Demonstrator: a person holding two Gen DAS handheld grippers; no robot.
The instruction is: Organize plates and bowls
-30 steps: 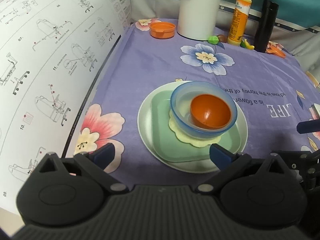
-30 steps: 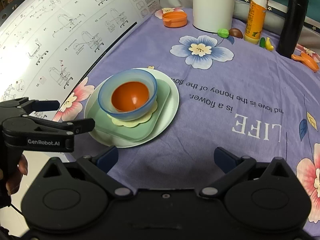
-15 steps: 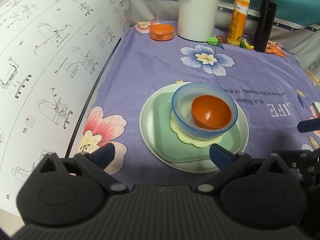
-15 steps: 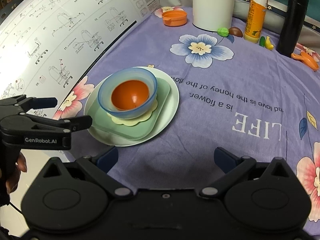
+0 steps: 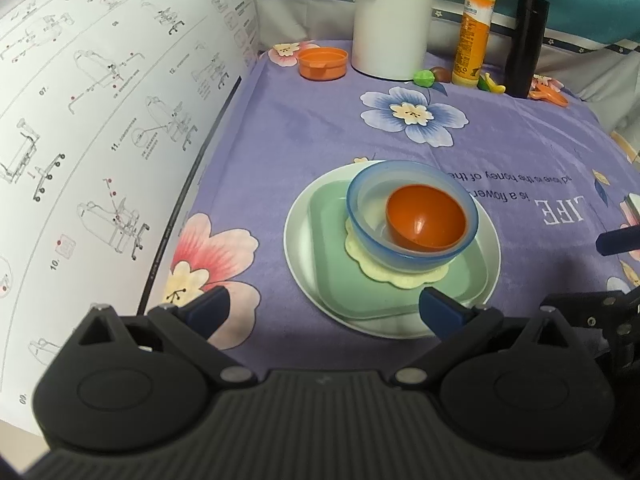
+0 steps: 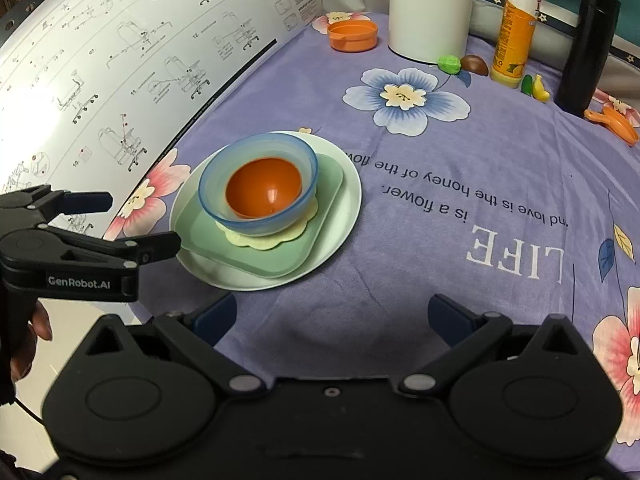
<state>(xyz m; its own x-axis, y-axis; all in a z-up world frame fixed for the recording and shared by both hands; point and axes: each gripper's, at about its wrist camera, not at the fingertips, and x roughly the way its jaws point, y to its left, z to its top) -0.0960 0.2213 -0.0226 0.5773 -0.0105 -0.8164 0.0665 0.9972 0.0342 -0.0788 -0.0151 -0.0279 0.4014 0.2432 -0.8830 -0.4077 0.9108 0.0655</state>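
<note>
A stack stands on the purple flowered cloth: a white round plate [image 5: 304, 256] [image 6: 344, 220], a green square plate [image 5: 332, 252] [image 6: 320, 208], a pale yellow scalloped mat [image 5: 360, 256] [image 6: 256, 242], a clear blue bowl [image 5: 368, 208] [image 6: 212, 188] and an orange bowl [image 5: 424, 216] [image 6: 262, 188] inside it. My left gripper [image 5: 324, 308] is open and empty, just short of the stack's near edge; it also shows in the right wrist view [image 6: 140, 220]. My right gripper [image 6: 332, 316] is open and empty, to the right of the stack.
A curved white instruction sheet [image 5: 100, 132] rises along the left. At the back stand a small orange dish [image 5: 322, 63], a white jug [image 5: 392, 20], a yellow bottle [image 5: 472, 28], a black flask [image 5: 526, 48], small toy fruits [image 6: 448, 64] and an orange scoop [image 6: 616, 124].
Both grippers have drawn back slightly from the stack. Nothing on the table has moved.
</note>
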